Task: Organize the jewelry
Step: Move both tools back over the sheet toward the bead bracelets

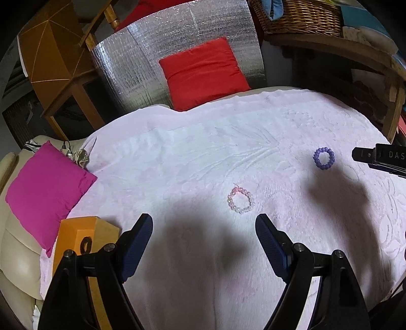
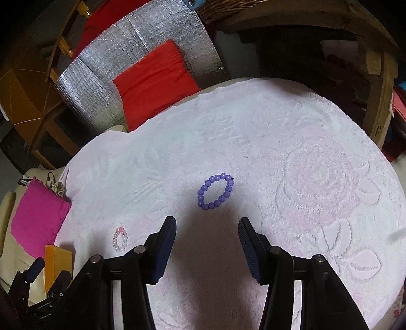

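Note:
A pale pink bead bracelet (image 1: 241,200) lies on the white towel (image 1: 190,152), just ahead of my open, empty left gripper (image 1: 204,224). It also shows small at the lower left in the right wrist view (image 2: 120,240). A purple bead bracelet (image 2: 215,191) lies flat just ahead of my open, empty right gripper (image 2: 207,228); it also shows at the right in the left wrist view (image 1: 323,158). An orange box (image 1: 83,236) stands at the towel's left edge beside the left gripper, and shows in the right wrist view (image 2: 57,264). The right gripper's tip (image 1: 380,157) enters the left wrist view at the far right.
A magenta cushion (image 1: 45,193) lies left on a cream sofa. A red cushion (image 1: 203,73) leans on silver foil padding (image 1: 142,58) behind the towel. Wooden furniture (image 1: 58,63) stands at the back left, a wicker basket (image 1: 299,17) on a wooden shelf at the back right.

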### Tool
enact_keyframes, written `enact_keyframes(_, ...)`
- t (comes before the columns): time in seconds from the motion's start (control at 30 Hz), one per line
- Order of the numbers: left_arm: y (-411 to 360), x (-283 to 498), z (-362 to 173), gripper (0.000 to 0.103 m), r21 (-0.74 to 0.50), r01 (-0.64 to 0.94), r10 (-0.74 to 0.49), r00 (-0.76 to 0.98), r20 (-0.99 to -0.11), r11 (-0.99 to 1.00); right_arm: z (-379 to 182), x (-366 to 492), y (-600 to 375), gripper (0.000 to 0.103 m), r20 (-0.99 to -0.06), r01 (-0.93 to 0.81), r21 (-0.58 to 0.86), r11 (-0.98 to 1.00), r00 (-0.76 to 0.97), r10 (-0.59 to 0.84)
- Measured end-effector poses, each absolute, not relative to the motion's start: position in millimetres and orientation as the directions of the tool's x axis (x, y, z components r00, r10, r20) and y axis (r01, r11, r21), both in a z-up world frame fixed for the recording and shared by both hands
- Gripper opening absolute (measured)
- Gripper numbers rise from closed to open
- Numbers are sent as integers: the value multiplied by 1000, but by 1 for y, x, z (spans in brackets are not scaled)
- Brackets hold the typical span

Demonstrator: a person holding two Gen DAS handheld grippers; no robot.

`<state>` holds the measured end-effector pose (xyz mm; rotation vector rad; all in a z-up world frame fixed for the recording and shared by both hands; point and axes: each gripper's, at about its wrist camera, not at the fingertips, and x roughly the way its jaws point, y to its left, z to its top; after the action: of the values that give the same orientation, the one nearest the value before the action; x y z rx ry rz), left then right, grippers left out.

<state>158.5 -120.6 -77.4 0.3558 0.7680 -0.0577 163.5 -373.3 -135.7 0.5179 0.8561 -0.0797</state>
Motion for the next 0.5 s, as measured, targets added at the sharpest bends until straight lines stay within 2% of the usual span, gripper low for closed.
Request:
enact_keyframes(0.13,-117,169,-85,83,272,183,63,713,-699,945,-141,175,-377,55,-748,280,386,879,653,120)
enact_keyframes(0.4,-74,202,-125,83,155,150,12,683,-731,976,-153,187,-387,55,-772,317,366,875,628,96)
enact_keyframes(0.5,-65,208,-136,83,93,169,-46,671,-740,981,-156,190,-390,55,-779,323,363,874,620,94)
